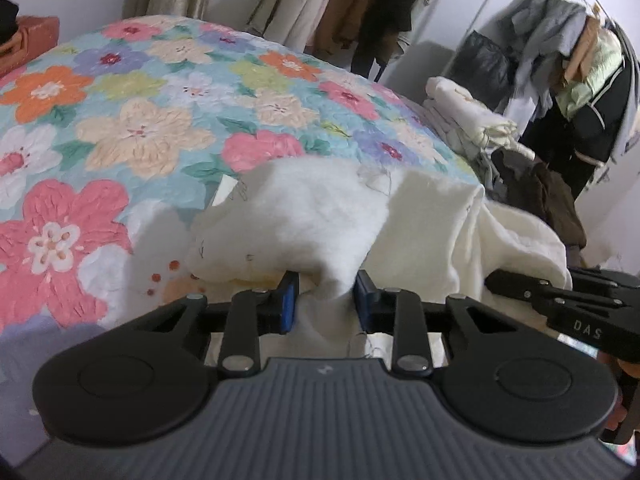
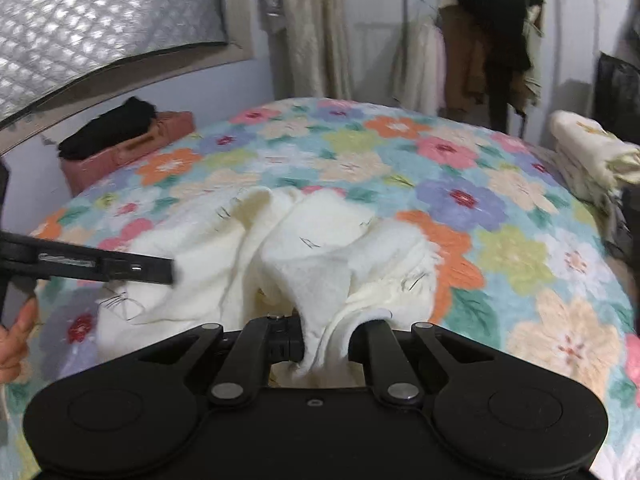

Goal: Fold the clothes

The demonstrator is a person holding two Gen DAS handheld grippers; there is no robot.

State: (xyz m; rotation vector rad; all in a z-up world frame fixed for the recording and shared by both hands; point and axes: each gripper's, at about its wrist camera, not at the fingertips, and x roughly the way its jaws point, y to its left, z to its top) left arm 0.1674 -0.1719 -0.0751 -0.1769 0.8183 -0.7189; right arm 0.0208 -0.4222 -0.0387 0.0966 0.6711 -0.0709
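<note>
We read "DAS" on the right gripper (image 1: 560,300) at lower right. Both it and the left gripper (image 1: 326,300) have jaws clamped on one cream garment (image 1: 320,208), bunched low-centre on the flowered bed (image 1: 140,120).

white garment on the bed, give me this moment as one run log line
step: fold in progress | left gripper: shut on white garment | right gripper: shut on white garment | garment bunched on floral bedspread

A home bedroom. Shown by a bed under a flower-print quilt (image 2: 460,200), a quilted headboard (image 2: 80,32), pale curtains (image 2: 312,28), clothes racks hung with coats (image 1: 380,12) and jackets (image 1: 580,60), plus stacked folded linens (image 1: 468,116) at the bed's edge.
</note>
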